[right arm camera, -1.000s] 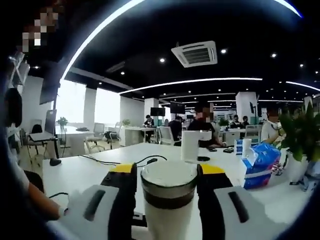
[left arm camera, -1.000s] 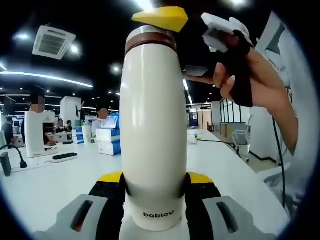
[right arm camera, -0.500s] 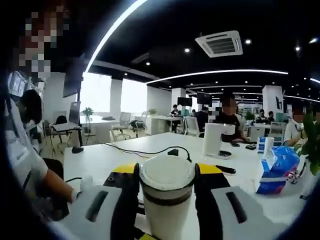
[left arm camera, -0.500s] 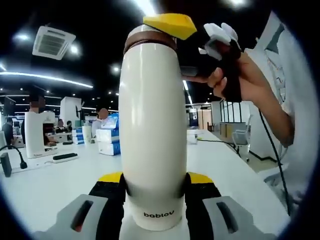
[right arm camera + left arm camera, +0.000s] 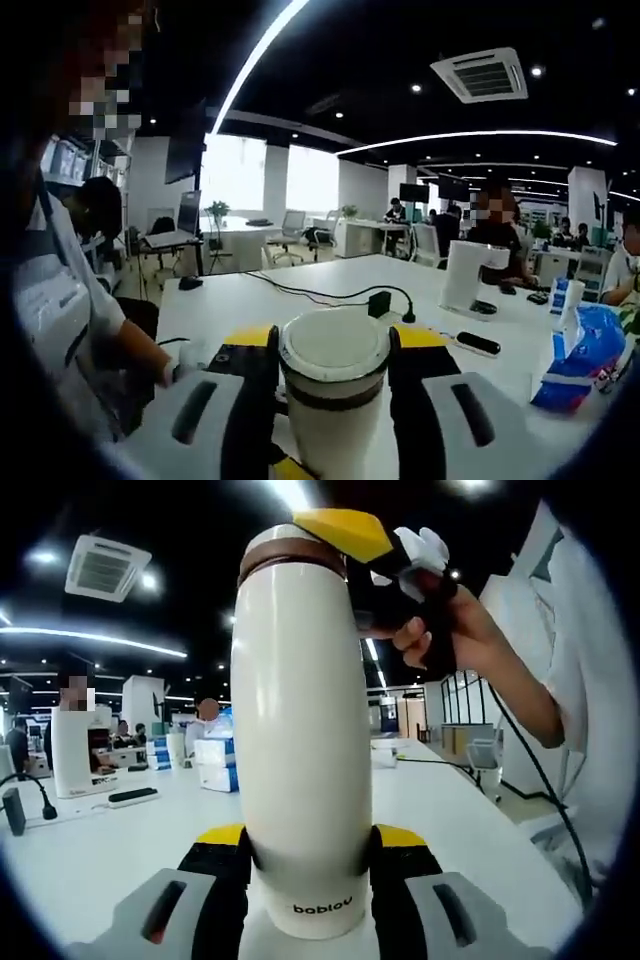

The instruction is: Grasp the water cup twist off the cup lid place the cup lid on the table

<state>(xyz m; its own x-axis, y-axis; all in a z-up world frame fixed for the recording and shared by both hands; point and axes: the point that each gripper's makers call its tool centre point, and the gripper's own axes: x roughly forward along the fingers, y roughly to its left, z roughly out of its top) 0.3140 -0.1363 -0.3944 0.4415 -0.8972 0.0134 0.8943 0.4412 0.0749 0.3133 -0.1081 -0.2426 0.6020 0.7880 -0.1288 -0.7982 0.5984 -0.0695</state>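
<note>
Gripping the lower body of a tall cream water cup (image 5: 300,730) marked "bablov", left gripper (image 5: 305,865) with its yellow-tipped black jaws pressed against both sides of the cup just above its base. Held upright, near the camera, above a white desk (image 5: 90,850). Around the top, a brown band under the cup lid (image 5: 292,552). Closed on that lid from the upper right in the left gripper view, right gripper (image 5: 345,535), one yellow jaw tip lying across the lid's top edge. Wrapped around its dark handle, a hand (image 5: 440,630), with a white-sleeved arm running down the right edge.

Looking down onto the pale round cup lid (image 5: 333,345) in the right gripper view, right gripper (image 5: 333,350) with both black jaws tight against the lid's sides, brown band and cream body just below. At lower left there, a hand (image 5: 175,365) and a white sleeve.

Far on the desk in the left gripper view, a white appliance (image 5: 75,750) at left, a black microphone (image 5: 25,795) beside it, a flat dark device (image 5: 130,796) in front, stacked blue-and-white tissue packs (image 5: 215,760) further right. In the right gripper view, a black cable (image 5: 330,295) with a plug block, a white dispenser (image 5: 470,275), a black remote-like bar (image 5: 478,342), and a blue tissue pack (image 5: 580,355) at far right. Seated people in the office background.
</note>
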